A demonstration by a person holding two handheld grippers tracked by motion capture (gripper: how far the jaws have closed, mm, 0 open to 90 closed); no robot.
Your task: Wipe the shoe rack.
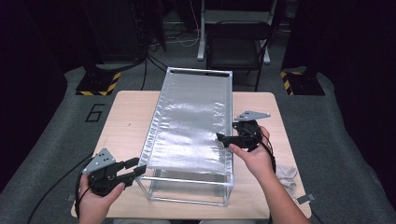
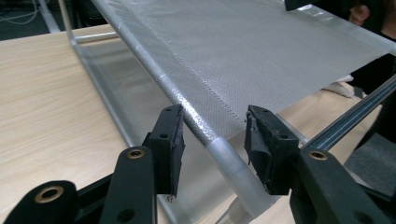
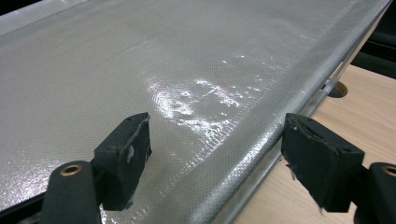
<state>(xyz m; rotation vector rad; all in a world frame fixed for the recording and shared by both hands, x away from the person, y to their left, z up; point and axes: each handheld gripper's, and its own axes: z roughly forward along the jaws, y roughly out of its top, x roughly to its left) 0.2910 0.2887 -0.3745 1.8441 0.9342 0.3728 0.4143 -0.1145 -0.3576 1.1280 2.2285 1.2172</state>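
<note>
On the table (image 1: 126, 116): silver sheet (image 1: 194, 121) on a rack (image 1: 187, 192), left gripper (image 1: 137, 166) jaws apart around its pole (image 2: 224, 158), right gripper (image 1: 221, 138) jaws apart over its edge.

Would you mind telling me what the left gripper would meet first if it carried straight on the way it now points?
Probably the metal tube at the rack's near left corner. The left gripper is open, its jaws either side of that tube just where the silvery fabric shelf sleeve ends.

Silver mesh sheet (image 1: 194, 126) lies stretched on the metal tube frame (image 1: 187, 184), which stands mid-table on the pale wooden table (image 1: 126, 121); crumpled white cloth (image 1: 286, 175) right.
</note>
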